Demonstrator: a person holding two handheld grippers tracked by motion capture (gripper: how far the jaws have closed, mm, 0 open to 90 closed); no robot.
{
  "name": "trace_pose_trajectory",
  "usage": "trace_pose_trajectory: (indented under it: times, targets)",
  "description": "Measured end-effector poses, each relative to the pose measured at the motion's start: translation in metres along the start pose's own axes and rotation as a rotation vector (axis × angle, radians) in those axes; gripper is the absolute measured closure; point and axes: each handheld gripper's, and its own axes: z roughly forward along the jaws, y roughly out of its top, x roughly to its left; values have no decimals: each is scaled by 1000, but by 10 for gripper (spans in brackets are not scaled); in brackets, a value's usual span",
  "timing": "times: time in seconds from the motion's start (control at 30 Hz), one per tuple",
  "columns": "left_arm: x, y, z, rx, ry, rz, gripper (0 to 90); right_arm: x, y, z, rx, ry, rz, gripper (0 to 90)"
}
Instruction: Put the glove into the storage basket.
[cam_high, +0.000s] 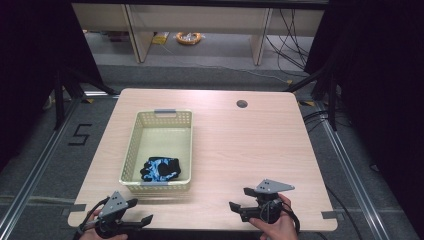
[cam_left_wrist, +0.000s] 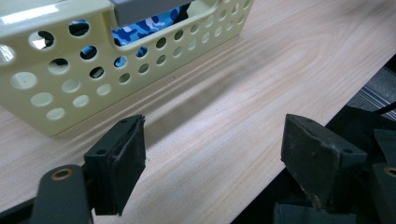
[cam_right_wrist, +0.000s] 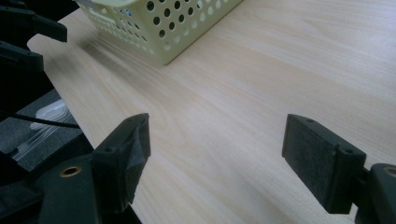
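Observation:
A pale yellow perforated basket (cam_high: 131, 145) stands on the left half of the wooden table (cam_high: 250, 145). At its near end lies a blue and black camouflage cloth item (cam_high: 160, 169). My left gripper (cam_high: 142, 210) is open at the table's front left corner, just in front of the basket, with nothing between its pads. In the left gripper view the open jaws (cam_left_wrist: 212, 154) face the basket wall (cam_left_wrist: 60, 84), and the cloth (cam_left_wrist: 149, 25) shows through the holes. My right gripper (cam_high: 239, 198) is open at the front right, over bare wood (cam_right_wrist: 217, 144), pointing left towards the basket (cam_right_wrist: 163, 28).
A round cable hole (cam_high: 242, 104) sits near the table's far right. The table's front edge (cam_high: 200, 227) runs right under both grippers. Dark curtains flank the table, and shelf legs (cam_high: 260, 45) stand on the floor behind it.

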Motion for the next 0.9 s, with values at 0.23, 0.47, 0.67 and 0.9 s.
trace_pose_trajectory:
  times: [0.23, 0.47, 0.67, 0.9]
  targets:
    - [-2, -1, 1, 4, -2, 7, 217, 3, -9, -4, 21, -10, -22, 244]
    - [-2, -1, 1, 33, -8, 37, 216, 4, -20, -9, 51, -35, -28, 214]
    - [-3, -2, 3, 32, -17, 18, 192, 5, -27, -11, 63, -58, -42, 196]
    - [-3, -3, 5, 31, -23, 9, 162, 7, -30, -12, 84, -60, -3, 168]
